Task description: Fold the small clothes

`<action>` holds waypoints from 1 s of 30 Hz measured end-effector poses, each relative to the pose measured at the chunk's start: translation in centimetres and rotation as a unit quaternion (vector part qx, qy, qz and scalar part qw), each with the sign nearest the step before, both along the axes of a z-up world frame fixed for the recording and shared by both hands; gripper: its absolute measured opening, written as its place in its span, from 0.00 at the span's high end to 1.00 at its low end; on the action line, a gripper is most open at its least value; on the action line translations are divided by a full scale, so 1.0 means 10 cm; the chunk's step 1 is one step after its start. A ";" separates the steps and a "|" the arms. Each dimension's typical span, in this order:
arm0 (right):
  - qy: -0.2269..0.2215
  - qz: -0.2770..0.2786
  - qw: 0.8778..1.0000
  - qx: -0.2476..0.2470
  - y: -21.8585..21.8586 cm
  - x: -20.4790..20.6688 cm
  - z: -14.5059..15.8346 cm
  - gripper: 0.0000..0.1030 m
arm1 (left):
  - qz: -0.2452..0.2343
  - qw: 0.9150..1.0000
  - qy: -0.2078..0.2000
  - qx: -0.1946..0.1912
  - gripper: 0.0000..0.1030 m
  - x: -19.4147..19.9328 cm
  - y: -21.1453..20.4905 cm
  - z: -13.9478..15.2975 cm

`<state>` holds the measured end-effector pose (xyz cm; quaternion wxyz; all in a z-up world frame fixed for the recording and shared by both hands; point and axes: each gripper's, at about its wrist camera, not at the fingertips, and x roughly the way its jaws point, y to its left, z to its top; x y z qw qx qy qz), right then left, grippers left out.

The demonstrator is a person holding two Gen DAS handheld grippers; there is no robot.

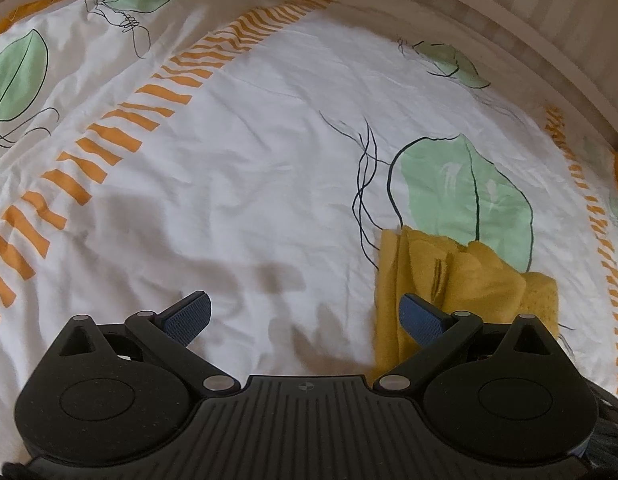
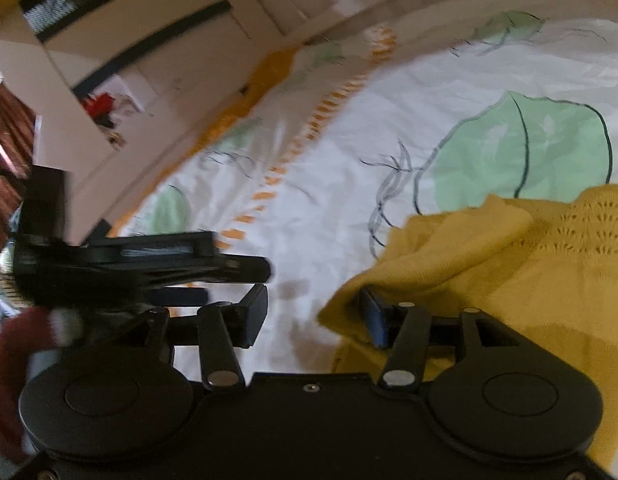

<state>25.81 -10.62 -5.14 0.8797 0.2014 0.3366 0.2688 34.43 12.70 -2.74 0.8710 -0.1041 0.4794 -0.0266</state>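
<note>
A small mustard-yellow knitted garment (image 1: 461, 280) lies bunched and partly folded on the bed cover, at the lower right of the left wrist view. My left gripper (image 1: 305, 314) is open and empty above bare cover, its right finger over the garment's left edge. In the right wrist view the garment (image 2: 509, 272) fills the lower right. My right gripper (image 2: 315, 314) is open, its right finger against the garment's left edge and holding nothing. The left gripper's body (image 2: 121, 264) shows blurred at the left.
The bed cover (image 1: 249, 160) is white with green leaf prints and an orange dashed stripe. A pale bed frame edge (image 1: 509, 40) runs along the far side. White furniture (image 2: 149, 60) stands beyond the bed in the right wrist view.
</note>
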 end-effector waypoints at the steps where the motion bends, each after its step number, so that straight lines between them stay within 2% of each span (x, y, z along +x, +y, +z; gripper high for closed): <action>1: -0.007 0.001 1.000 0.008 -0.03 -0.05 0.04 0.41 | -0.003 1.000 0.000 0.001 0.02 0.00 -0.01 0.00; 6: -0.020 -0.039 0.998 0.040 -0.33 -0.25 0.11 0.38 | -0.024 1.000 -0.004 0.012 0.02 -0.02 -0.12 0.00; 9: -0.022 -0.088 0.996 0.026 -0.54 -0.31 0.07 0.38 | -0.042 0.999 -0.008 0.020 0.02 -0.04 -0.21 0.00; 12: -0.004 -0.111 0.993 0.030 -0.73 -0.28 -0.06 0.39 | -0.063 0.998 -0.012 0.030 0.02 -0.07 -0.33 -0.01; 15: 0.021 -0.108 0.993 0.039 -0.81 -0.22 -0.25 0.39 | -0.081 0.996 -0.016 0.037 0.02 -0.09 -0.42 -0.02; 21: 0.032 -0.014 0.998 0.042 -0.46 -0.27 -0.45 0.39 | -0.101 0.994 -0.019 0.035 0.01 -0.09 -0.52 -0.07; 26: 0.039 0.083 0.996 0.021 -0.02 -0.38 -0.51 0.39 | -0.120 0.991 -0.020 0.049 0.02 -0.08 -0.63 -0.14; 30: 0.032 0.109 0.993 0.010 0.08 -0.48 -0.48 0.39 | -0.135 0.989 -0.021 0.060 0.02 -0.09 -0.69 -0.18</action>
